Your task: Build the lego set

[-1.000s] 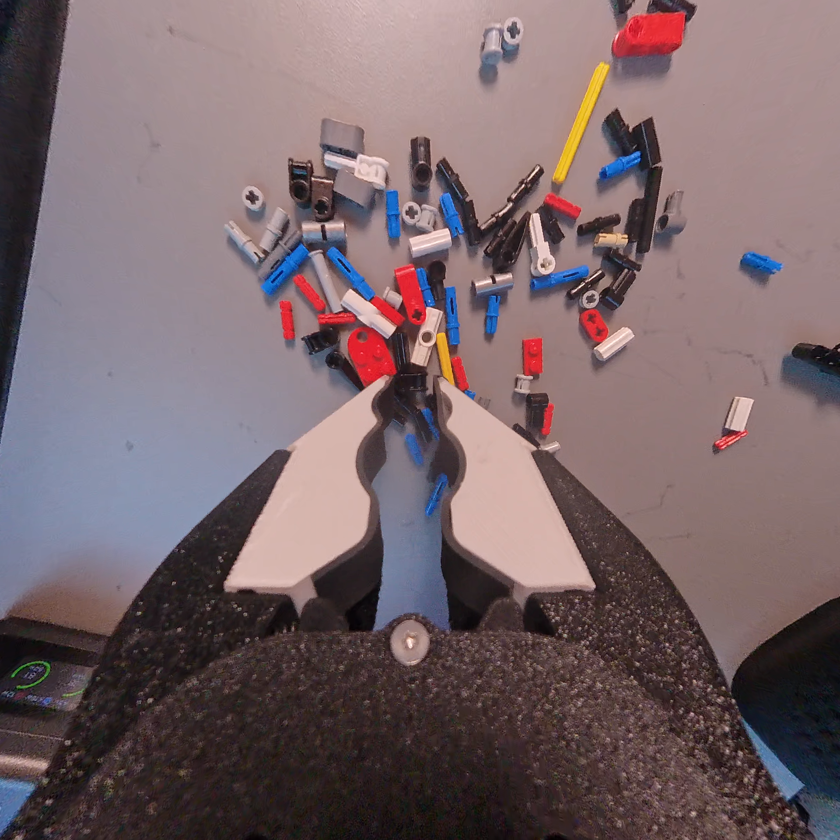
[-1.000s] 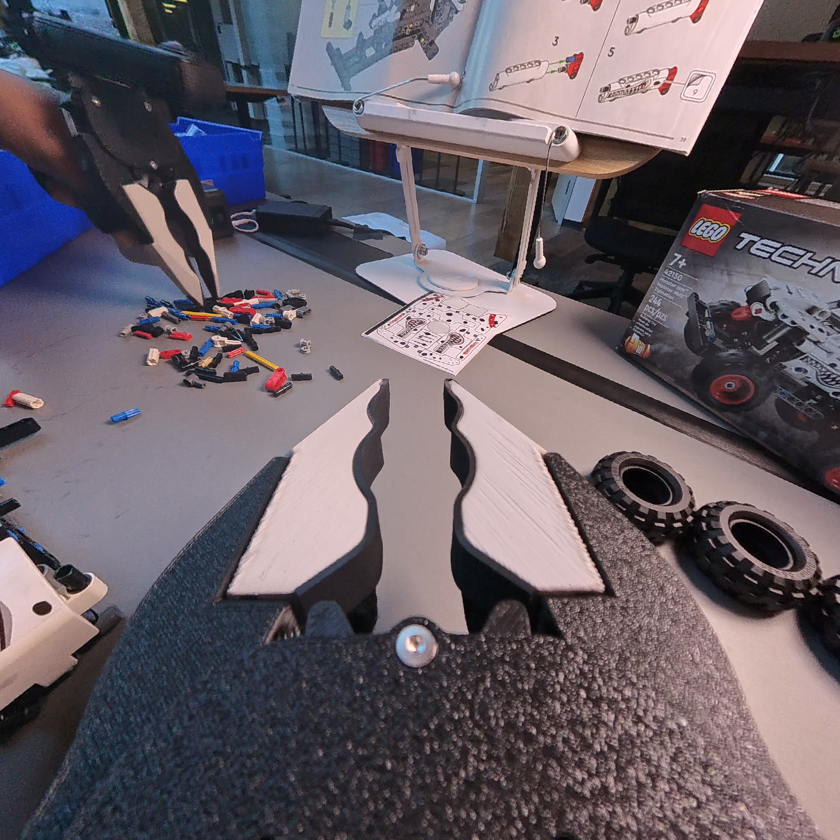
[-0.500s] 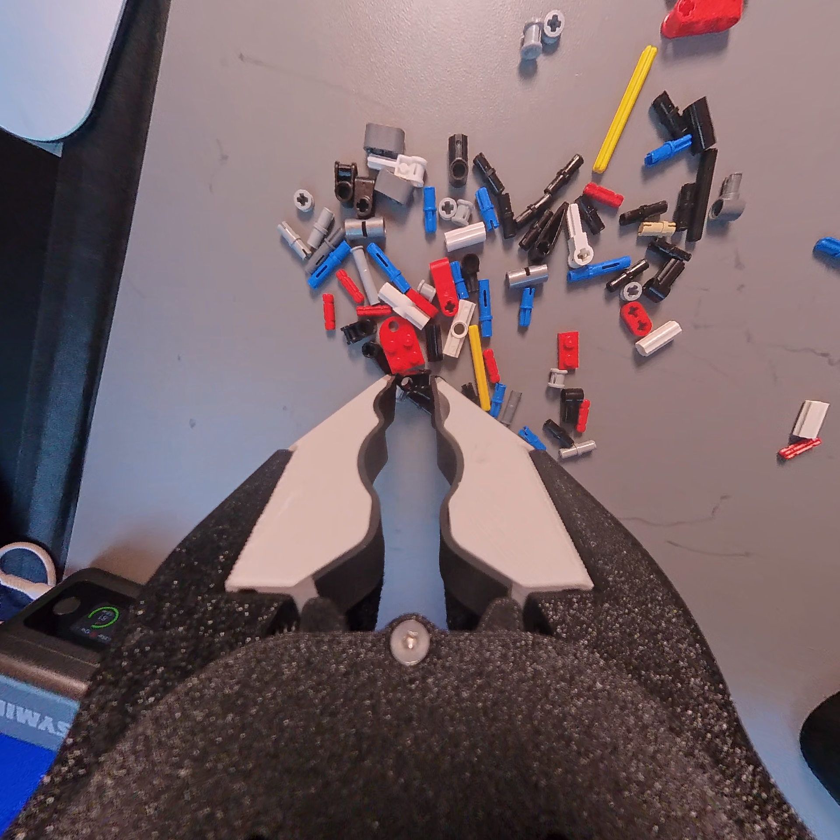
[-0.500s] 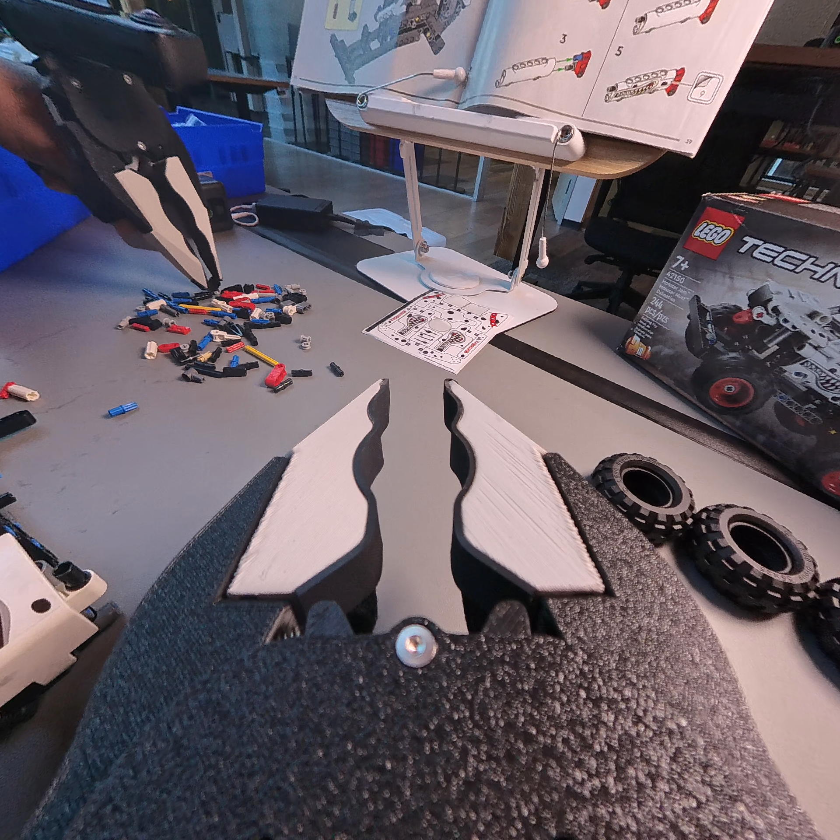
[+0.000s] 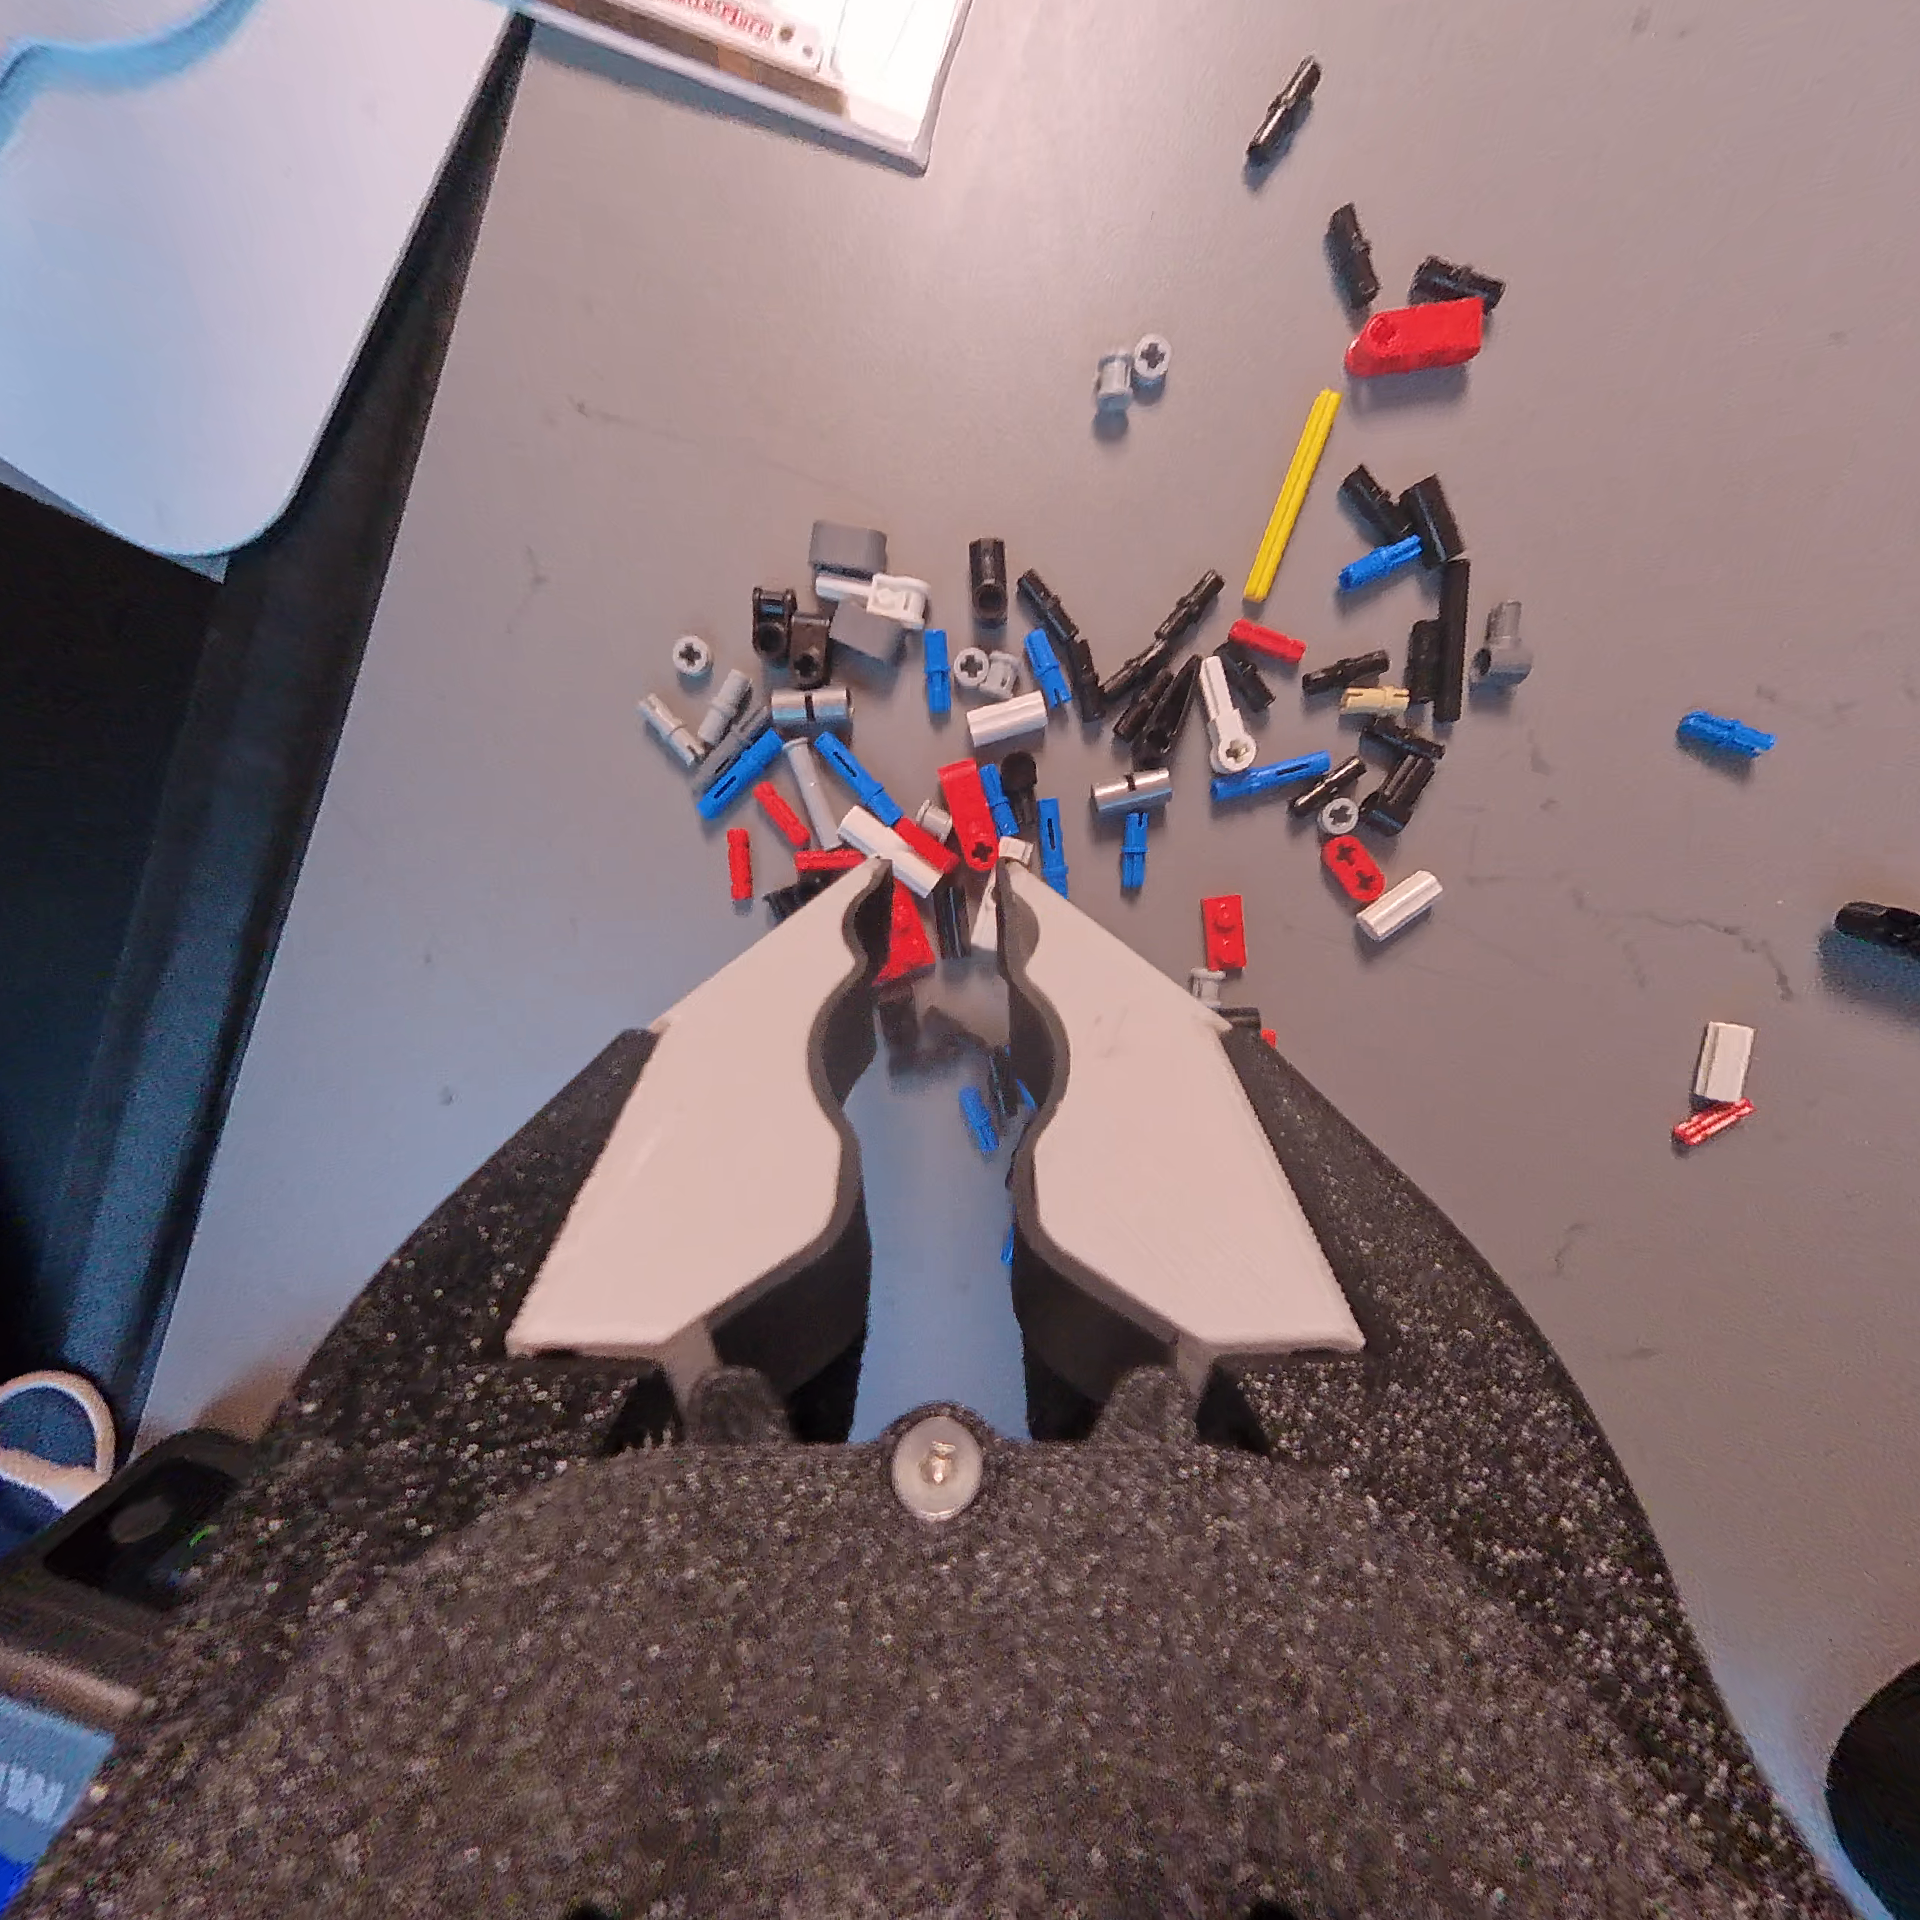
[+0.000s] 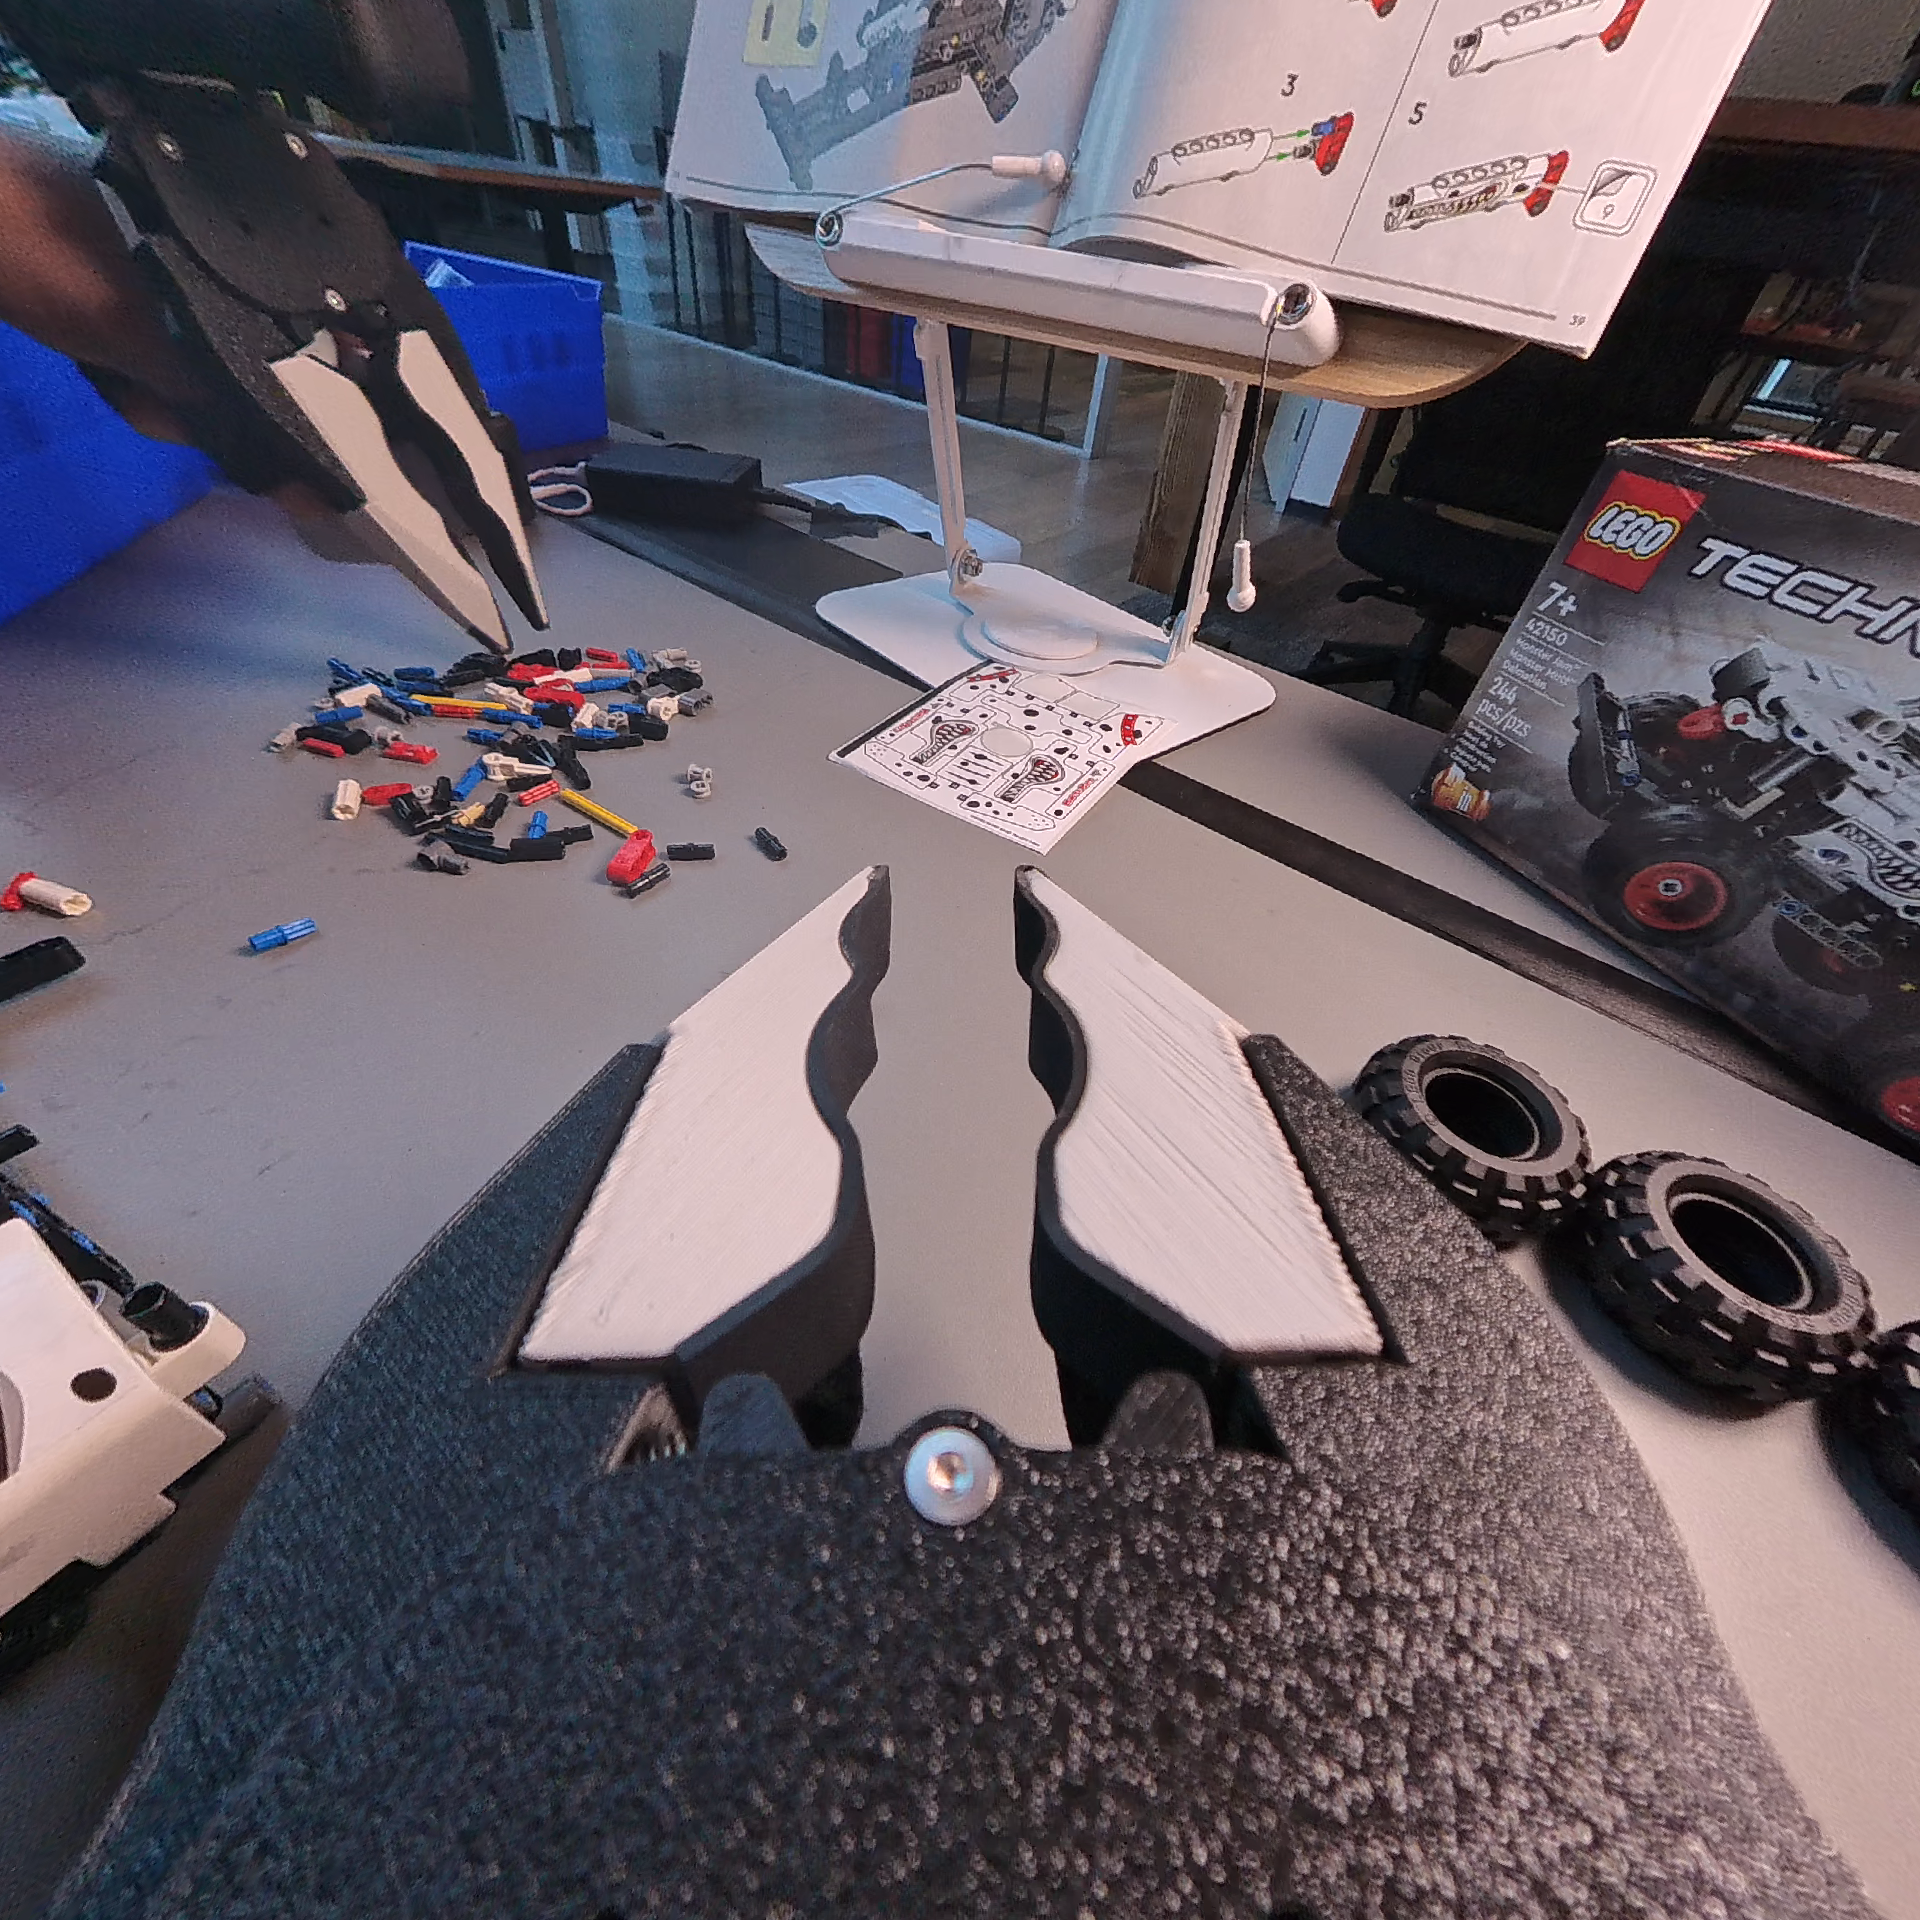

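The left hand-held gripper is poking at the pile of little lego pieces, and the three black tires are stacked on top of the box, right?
Not quite. The left hand-held gripper is at the pile of small pieces, but the black tires lie on the table in front of the box, not on top of it. The right wrist view shows this; the third tire is cut off at the edge.
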Demonstrator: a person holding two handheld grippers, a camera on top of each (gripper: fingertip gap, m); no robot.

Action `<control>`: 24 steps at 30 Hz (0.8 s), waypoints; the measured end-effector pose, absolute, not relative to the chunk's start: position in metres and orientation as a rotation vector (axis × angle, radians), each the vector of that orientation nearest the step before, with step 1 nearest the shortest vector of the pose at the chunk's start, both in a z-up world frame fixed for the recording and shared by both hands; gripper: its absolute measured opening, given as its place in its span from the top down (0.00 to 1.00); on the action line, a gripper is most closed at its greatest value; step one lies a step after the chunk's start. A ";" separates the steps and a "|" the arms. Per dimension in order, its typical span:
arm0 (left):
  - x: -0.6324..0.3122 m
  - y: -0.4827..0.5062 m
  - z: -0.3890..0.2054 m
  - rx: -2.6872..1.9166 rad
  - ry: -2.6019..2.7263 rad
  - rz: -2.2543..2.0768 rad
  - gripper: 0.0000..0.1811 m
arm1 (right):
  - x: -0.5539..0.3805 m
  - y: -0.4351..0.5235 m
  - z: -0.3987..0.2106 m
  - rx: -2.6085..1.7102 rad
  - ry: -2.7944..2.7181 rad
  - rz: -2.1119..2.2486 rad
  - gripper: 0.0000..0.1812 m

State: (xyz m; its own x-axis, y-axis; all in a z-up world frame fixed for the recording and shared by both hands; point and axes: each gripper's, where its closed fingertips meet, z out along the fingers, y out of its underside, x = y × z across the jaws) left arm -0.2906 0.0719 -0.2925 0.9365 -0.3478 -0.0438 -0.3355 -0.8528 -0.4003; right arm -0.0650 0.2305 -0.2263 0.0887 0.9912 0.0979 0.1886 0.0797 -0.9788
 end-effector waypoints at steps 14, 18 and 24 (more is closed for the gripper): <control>-0.270 0.090 -0.310 -2.684 0.629 -0.102 0.96 | -0.065 0.231 -0.226 -1.323 -1.309 0.987 0.87; -0.268 0.086 -0.313 -2.700 0.651 -0.102 0.96 | -0.065 0.231 -0.226 -1.324 -1.310 0.988 0.87; -0.269 0.081 -0.314 -2.708 0.659 -0.077 0.96 | -0.065 0.230 -0.227 -1.322 -1.312 0.983 0.87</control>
